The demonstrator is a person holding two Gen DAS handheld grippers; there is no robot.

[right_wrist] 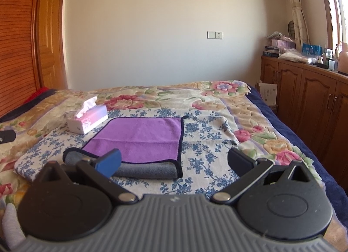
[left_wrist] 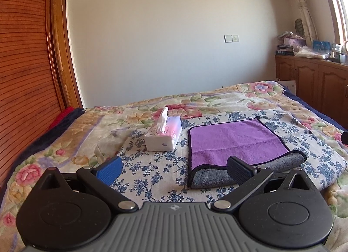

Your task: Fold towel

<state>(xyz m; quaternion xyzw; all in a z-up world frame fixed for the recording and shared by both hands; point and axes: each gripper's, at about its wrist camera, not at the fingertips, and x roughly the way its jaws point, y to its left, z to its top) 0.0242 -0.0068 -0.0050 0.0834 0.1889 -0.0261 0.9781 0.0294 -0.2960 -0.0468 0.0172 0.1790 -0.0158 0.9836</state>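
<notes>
Towel (left_wrist: 235, 141) lies on the bed (left_wrist: 304, 108) beside the tissue box (left_wrist: 163, 136), near edge doubled, grey underside showing. Left gripper (left_wrist: 174, 170) and right gripper (right_wrist: 174, 162): jaws spread, empty, positioned short of it, apparently for the next fold.

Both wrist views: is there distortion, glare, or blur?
Left wrist view: straight wardrobe bows from fisheye; window overexposed; towel sharp. Right wrist view: same bowing, window blown out, towel clear.

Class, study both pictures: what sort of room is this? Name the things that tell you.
Most likely a bedroom at home: a bed under a floral quilt, a purple and grey towel beside a pink tissue box, and wooden cabinets by a curtained window.
</notes>
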